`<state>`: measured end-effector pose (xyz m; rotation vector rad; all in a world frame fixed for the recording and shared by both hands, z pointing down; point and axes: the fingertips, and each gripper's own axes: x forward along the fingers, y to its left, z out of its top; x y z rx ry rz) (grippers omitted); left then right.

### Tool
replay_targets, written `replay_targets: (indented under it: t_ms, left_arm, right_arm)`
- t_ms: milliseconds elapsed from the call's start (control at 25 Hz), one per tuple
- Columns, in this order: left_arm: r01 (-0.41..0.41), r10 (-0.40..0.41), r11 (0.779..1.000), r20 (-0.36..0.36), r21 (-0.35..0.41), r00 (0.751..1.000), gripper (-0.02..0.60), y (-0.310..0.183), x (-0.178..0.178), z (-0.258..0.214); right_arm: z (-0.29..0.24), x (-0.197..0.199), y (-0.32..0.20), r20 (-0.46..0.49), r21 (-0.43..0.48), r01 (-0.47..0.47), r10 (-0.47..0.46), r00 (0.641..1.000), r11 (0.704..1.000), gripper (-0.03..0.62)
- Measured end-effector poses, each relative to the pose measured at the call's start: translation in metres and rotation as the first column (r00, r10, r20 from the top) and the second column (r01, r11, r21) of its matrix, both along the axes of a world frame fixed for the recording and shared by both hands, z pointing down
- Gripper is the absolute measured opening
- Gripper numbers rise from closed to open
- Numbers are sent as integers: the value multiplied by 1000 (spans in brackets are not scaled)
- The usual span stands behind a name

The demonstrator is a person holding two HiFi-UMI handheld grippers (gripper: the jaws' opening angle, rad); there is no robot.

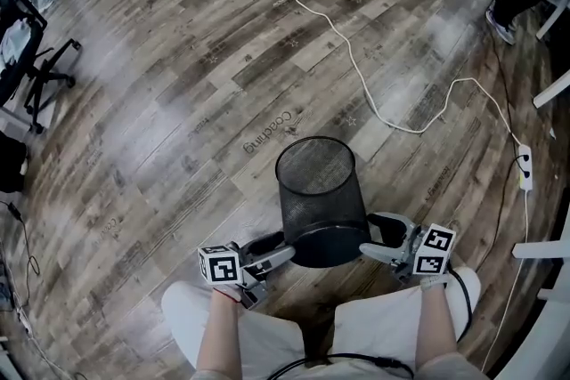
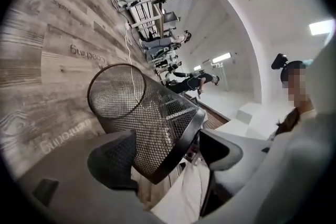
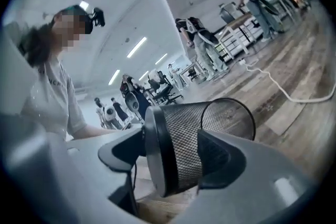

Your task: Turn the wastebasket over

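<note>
The black wire-mesh wastebasket [image 1: 321, 200] is just in front of my knees, tilted, with its narrow mesh end up and away and its wide solid black band toward me. My left gripper [image 1: 280, 251] reaches in at the band's left side and my right gripper [image 1: 374, 238] at its right. In the left gripper view the band of the wastebasket [image 2: 142, 113] runs between the wide-apart jaws of the left gripper [image 2: 168, 152], one outside the mesh wall. The right gripper [image 3: 168, 152] straddles the wastebasket [image 3: 184, 149] likewise. I see no pad pressing.
A white cable [image 1: 374, 102] snakes over the wood floor from a far socket block to a power strip [image 1: 525, 166] at the right. An office chair [image 1: 36, 71] stands far left. White furniture legs [image 1: 552, 92] line the right edge. People stand at the back.
</note>
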<state>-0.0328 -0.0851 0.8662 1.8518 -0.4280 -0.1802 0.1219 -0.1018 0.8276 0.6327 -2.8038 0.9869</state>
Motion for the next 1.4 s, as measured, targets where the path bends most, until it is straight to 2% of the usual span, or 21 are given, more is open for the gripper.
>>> replay_targets:
  t_ms: [120,200,320,400,440,560,720,760,840,880,960,1040,1080,1160,1200,1240,1320,1400]
  left_arm:
    - [-142,143,989,18,-39,990,370,23,15,9]
    - [-268,272,961,69,-63,960,370,45,28,19]
    - [-405,412,911,225,-80,883,370,69,44,45]
    - [-436,441,895,321,-91,838,368,73,51,64]
    - [-436,443,894,342,-102,829,368,73,55,73]
    - [-414,447,894,316,-169,837,367,72,61,91]
    - [-390,445,894,329,-221,833,367,71,54,109]
    - [-385,445,893,320,-233,836,367,70,52,110]
    - [-369,434,893,273,-258,859,367,65,45,105]
    - [-350,414,899,251,-264,875,367,59,38,99]
    - [-255,317,934,250,-252,915,368,33,15,90]
    - [-85,145,973,281,-212,949,370,-7,-11,88]
    - [8,47,982,287,-189,957,373,-27,-22,88]
    - [167,-122,974,267,-153,956,414,-63,-38,87]
    - [225,-186,963,244,-147,952,456,-78,-43,86]
    - [272,-237,950,216,-153,947,469,-90,-46,84]
    - [335,-308,924,157,-185,938,481,-109,-51,82]
    - [366,-346,903,124,-224,930,497,-123,-53,84]
  right_arm:
    - [-5,7,-9,125,-111,-54,67,990,992,343]
    - [-3,12,-11,159,-188,-69,100,982,980,343]
    - [18,14,-6,89,-275,-77,105,990,958,342]
    - [42,14,0,-1,-294,-90,93,996,952,342]
    - [53,15,1,-39,-298,-107,100,994,948,345]
    - [81,16,2,-140,-308,-138,99,985,941,345]
    - [111,10,22,-254,-357,-67,-27,967,932,345]
    - [116,9,26,-271,-367,-49,-56,961,929,345]
    - [119,9,26,-290,-373,-30,-86,953,928,347]
    - [119,11,21,-298,-365,-35,-81,951,930,347]
    - [114,18,2,-297,-336,-95,-10,955,937,347]
    - [108,25,-27,-250,-323,-195,116,961,926,352]
    - [106,26,-42,-212,-332,-242,178,961,912,366]
    - [103,22,-69,-128,-372,-306,278,952,876,383]
    - [103,19,-80,-94,-393,-323,312,945,861,389]
    - [102,15,-90,-71,-407,-332,333,940,851,392]
    - [105,6,-104,-72,-419,-331,332,940,845,400]
    - [113,-6,-112,-108,-431,-306,288,952,849,408]
